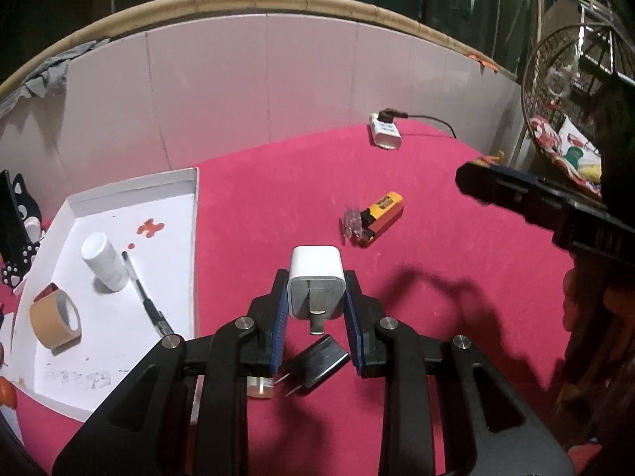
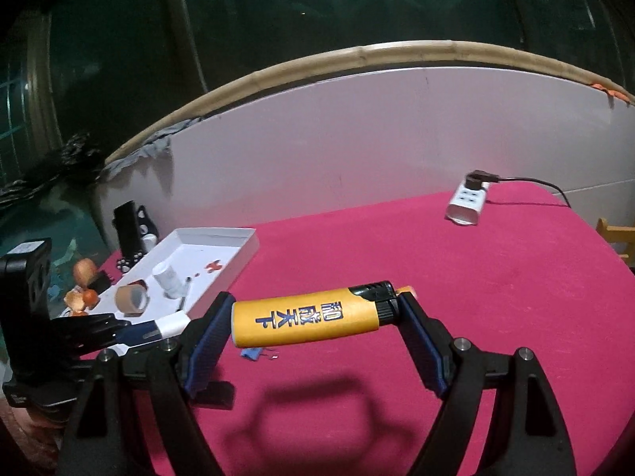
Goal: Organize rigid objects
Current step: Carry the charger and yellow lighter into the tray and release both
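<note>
The yellow plastic lighter with blue lettering point(image 2: 309, 319) is off the cloth and lies crosswise in the right tool point(image 2: 315, 305), whose blue pads are clamped on its two ends. It is well short of the shallow white cardboard tray point(image 2: 242, 252), out over open cloth on the tray's near right side. The white cube-shaped charger plug point(image 1: 315, 265) is pinched between the pads of the left tool point(image 1: 316, 277), prongs toward the camera, just off the tray's right wall and not yet over it.

Inside the tray a white cylindrical bottle point(image 1: 104, 261), a black pen point(image 1: 145, 297) and a roll of brown packing tape point(image 1: 55, 319) already lie, so part of the sorting looks done.

Neither carried thing has been set down, and more stays outside the tray on the pink-covered desk point(image 1: 436, 277):
- a black plug adapter point(image 1: 313, 365) close to the tray's near right corner
- a small clear jar point(image 1: 260, 386) against that corner
- a yellow lighter point(image 1: 383, 212), apparently a second one, beside something small and clear, farther right of the tray
- a white power strip with a black cable point(image 1: 385, 135), well away by the far wall; whether it counts as a thing to sort I cannot tell

I judge the job roughly half done, with two drops pending.
</note>
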The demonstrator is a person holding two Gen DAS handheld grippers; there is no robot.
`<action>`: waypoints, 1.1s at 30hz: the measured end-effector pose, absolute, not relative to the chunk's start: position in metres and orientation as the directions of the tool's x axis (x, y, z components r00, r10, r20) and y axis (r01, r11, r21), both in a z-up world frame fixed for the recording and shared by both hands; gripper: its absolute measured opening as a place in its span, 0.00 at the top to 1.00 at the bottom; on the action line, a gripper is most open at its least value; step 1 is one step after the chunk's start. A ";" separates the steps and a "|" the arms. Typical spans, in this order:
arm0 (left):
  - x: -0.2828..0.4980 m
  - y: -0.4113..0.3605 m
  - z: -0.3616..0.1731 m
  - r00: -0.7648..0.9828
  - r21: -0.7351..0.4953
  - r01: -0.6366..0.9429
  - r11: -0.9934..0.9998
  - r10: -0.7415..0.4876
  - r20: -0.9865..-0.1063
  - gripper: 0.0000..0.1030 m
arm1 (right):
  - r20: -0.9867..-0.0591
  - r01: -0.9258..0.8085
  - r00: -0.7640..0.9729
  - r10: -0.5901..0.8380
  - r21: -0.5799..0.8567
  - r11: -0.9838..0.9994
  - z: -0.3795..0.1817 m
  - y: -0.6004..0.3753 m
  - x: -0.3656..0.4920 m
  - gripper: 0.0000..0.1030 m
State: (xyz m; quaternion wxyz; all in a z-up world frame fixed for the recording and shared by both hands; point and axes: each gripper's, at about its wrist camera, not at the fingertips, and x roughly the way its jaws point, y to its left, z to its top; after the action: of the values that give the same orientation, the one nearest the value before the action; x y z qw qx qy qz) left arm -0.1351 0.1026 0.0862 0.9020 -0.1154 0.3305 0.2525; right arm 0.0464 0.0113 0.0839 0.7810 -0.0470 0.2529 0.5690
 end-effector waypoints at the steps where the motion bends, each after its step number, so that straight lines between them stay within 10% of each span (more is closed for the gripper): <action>1: -0.138 0.104 0.088 0.656 -0.045 -0.536 0.843 0.383 -0.650 0.76 | -0.448 -0.916 0.219 0.867 0.213 0.341 0.085 0.013 0.042 0.21; 33: -0.304 0.114 0.170 0.599 -0.079 -0.756 0.649 0.639 -0.483 0.76 | -0.207 -0.977 0.115 0.972 0.151 0.148 0.179 -0.017 -0.043 0.20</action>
State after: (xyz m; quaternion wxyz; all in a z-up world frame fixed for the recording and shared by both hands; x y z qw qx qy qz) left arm -0.3036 0.1137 0.1695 0.8831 -0.1395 0.2113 0.3949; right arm -0.0426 -0.0166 0.1786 0.7466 -0.0112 0.1287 0.6526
